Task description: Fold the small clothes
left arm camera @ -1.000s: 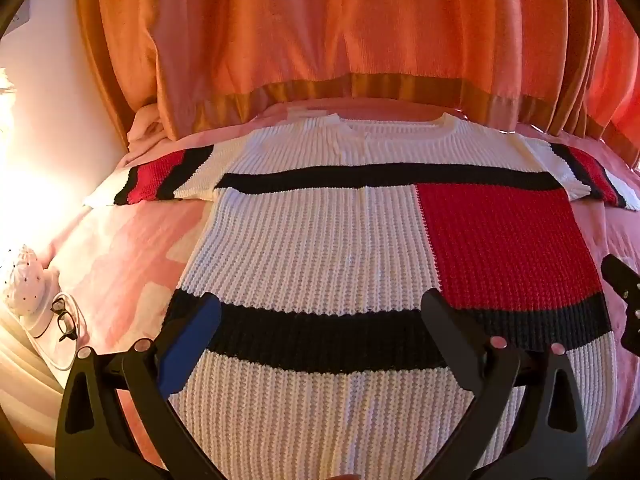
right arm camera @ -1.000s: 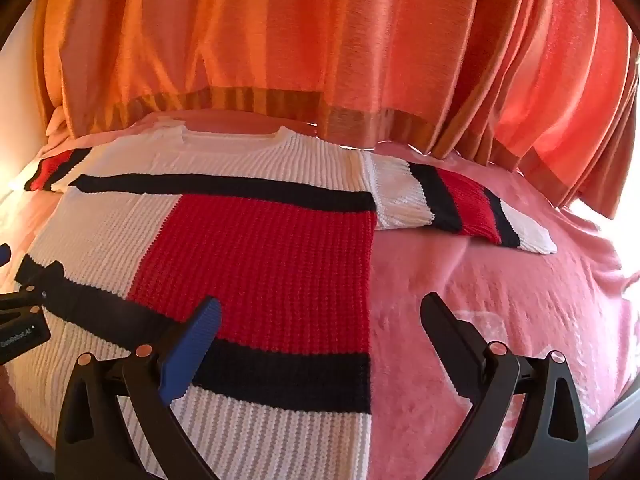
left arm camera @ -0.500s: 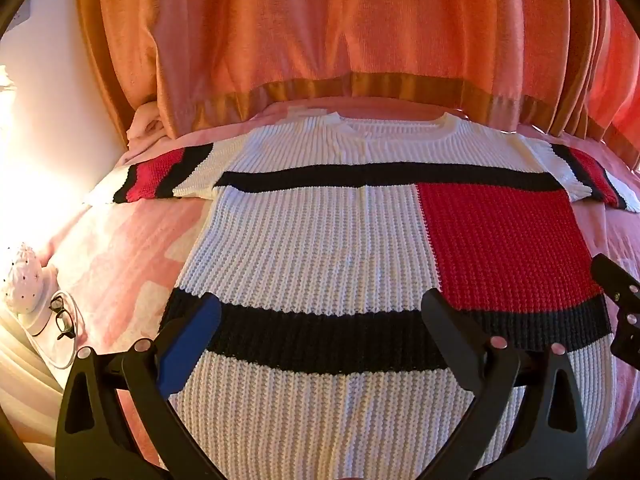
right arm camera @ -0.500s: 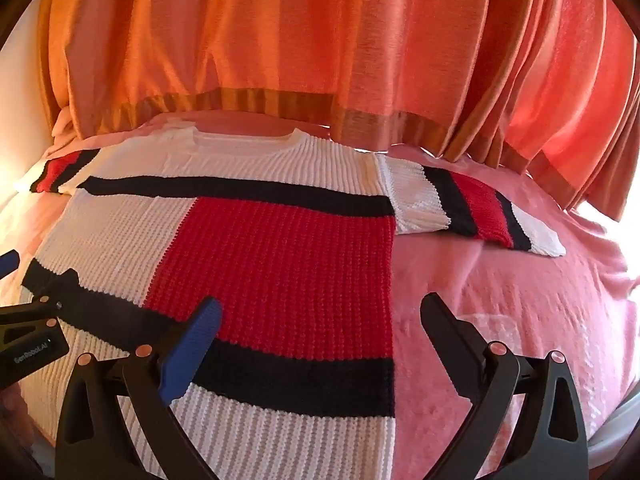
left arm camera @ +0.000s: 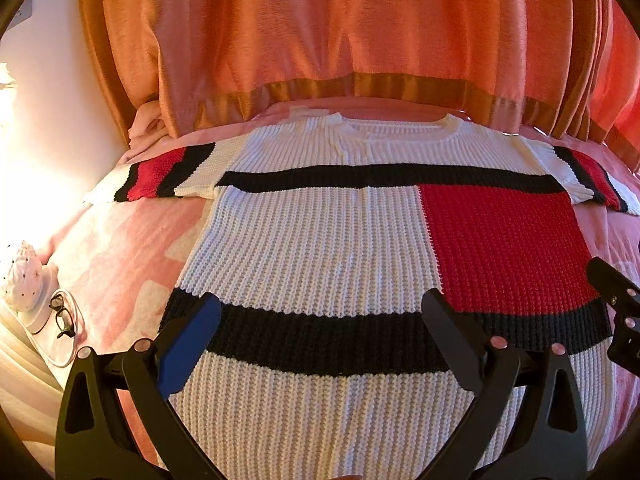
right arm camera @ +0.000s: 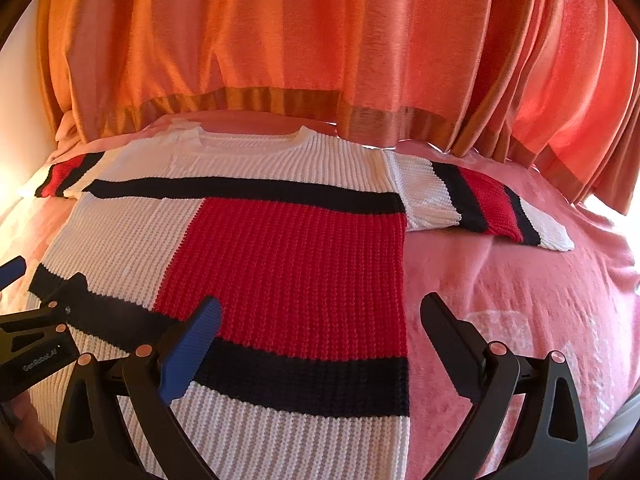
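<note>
A knitted short-sleeved sweater (left arm camera: 320, 248), white with black bands and a red block, lies flat and spread out on a pink bed, collar at the far side. It also shows in the right wrist view (right arm camera: 280, 256). My left gripper (left arm camera: 320, 320) is open and empty above the hem's left half. My right gripper (right arm camera: 320, 320) is open and empty above the hem's right corner, its right finger over the bare blanket. Each gripper shows at the edge of the other's view: the right one (left arm camera: 616, 312) and the left one (right arm camera: 36, 336).
The pink blanket (right arm camera: 520, 304) covers the bed. Orange curtains (left arm camera: 340, 32) hang along the far side. To the left, a white nightstand holds a dotted white ornament (left arm camera: 24, 272) and glasses (left arm camera: 62, 316).
The right wrist view has shifted left, so the sweater sits further right in it. The right gripper has edged further into the left view. Both grippers stay open.
</note>
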